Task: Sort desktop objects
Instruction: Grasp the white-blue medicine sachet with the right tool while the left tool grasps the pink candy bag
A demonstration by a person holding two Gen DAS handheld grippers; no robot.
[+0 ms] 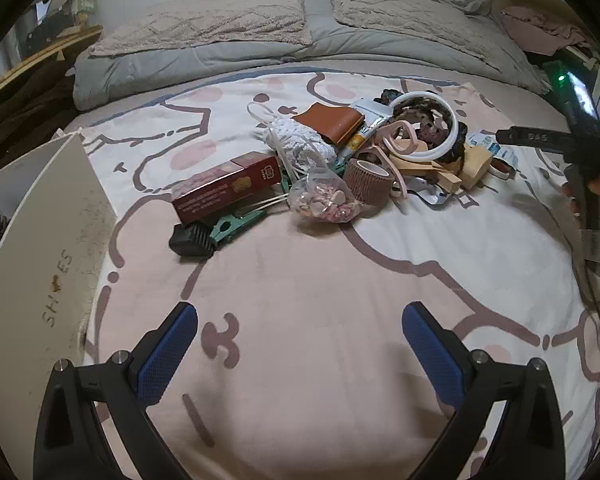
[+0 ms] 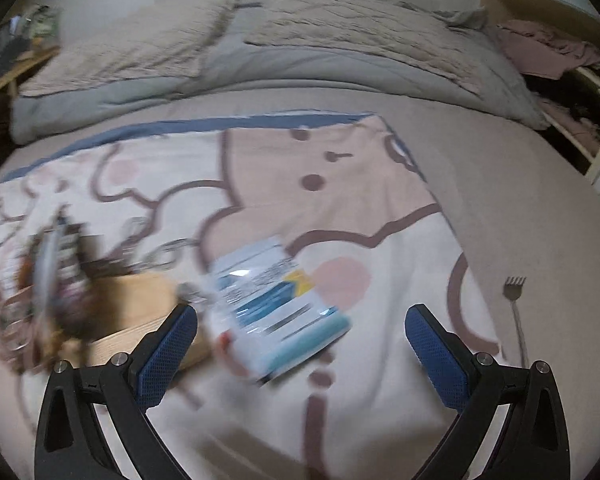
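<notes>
**Two open claws over a bed, with a pile of small things waiting to be sorted**

The scene is a bed [image 1: 300,280] covered by a cartoon-print blanket, not a desk. In the left wrist view, a jumbled pile sits in the middle of the blanket, well ahead of the left claw [image 1: 300,344]. The pile includes a dark red box [image 1: 224,188], a clear bag of small pinkish pieces [image 1: 322,202], a brown bandage roll [image 1: 370,180], a tan leather wallet [image 1: 332,124], a white ring [image 1: 430,126] and a black comb-like piece [image 1: 192,238]. A white box lid marked with faint letters [image 1: 48,260] stands at the left edge.

The left claw is spread wide and holds nothing; only bare blanket lies between its blue pads.

The right wrist view is blurred by motion. The right claw [image 2: 302,344] is also spread wide and empty. A white and blue packet [image 2: 280,308] lies flat on the blanket just ahead of it, between the lines of the two fingers and closer to the left one. Its long axis runs diagonally, from upper left to lower right. A metal fork [image 2: 516,312] lies apart to the right.

The right claw is far nearer the packet, so it seems best placed to take it.
</notes>
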